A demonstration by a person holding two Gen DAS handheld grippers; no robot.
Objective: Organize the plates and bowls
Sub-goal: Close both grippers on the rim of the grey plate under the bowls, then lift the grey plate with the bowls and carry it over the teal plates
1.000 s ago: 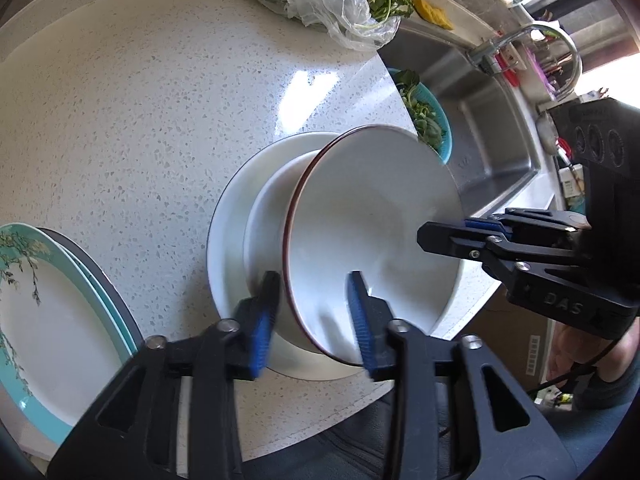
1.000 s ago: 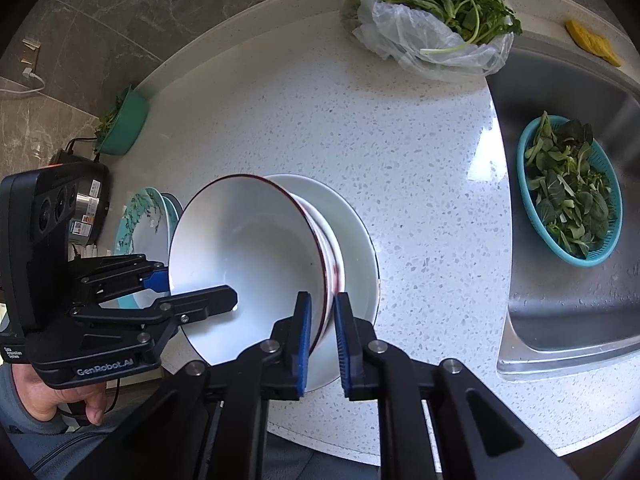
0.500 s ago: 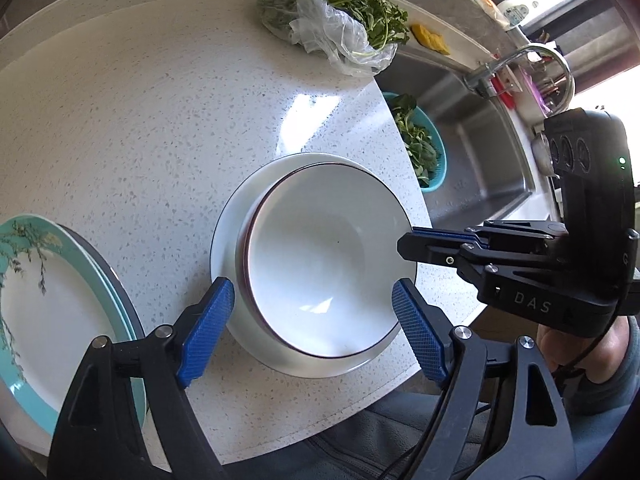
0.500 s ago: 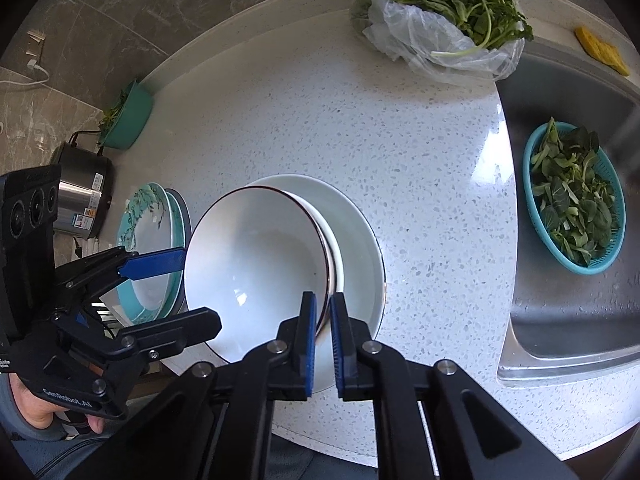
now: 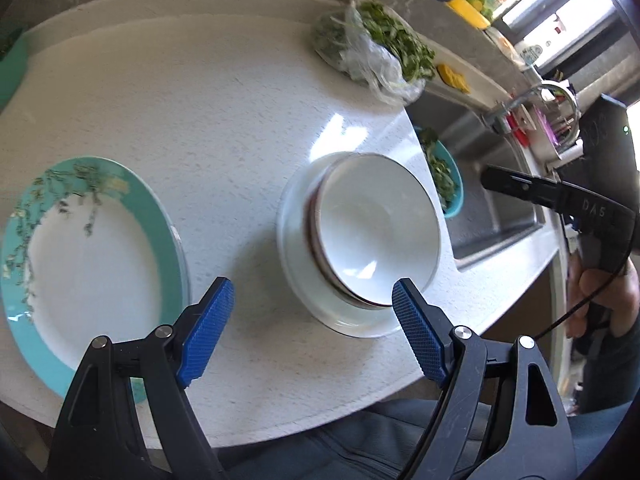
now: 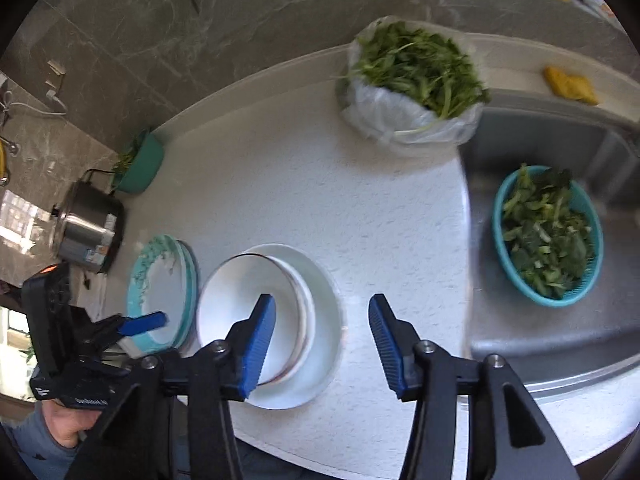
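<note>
Now both claws are hanging empty: the left gripper (image 5: 312, 328) is gaping wide, and the right gripper (image 6: 322, 344) has just been opening. Bowls (image 5: 376, 232) are nesting on a white plate (image 5: 294, 264), blurred; the teal plates (image 5: 80, 264) are running off-frame.

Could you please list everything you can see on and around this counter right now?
White bowls: a nested stack, dark-rimmed, count unclear, on the white plate.
White plate: one, under the bowls, near the counter's front edge.
Teal-rimmed plates: a stack, leaf pattern, beside the bowls.
Bag of greens: one, clear plastic, at the back by the sink.
Teal basket: one, holding leafy greens, in the sink.
Yellow sponge: one, on the ledge behind the sink.
Steel pot: one, at the counter's far end.
Teal container: one, behind the pot.
Tap: one, metal, over the sink.
Counter: white, speckled.
Left gripper: open, empty.
Right gripper: just opening, empty.
</note>
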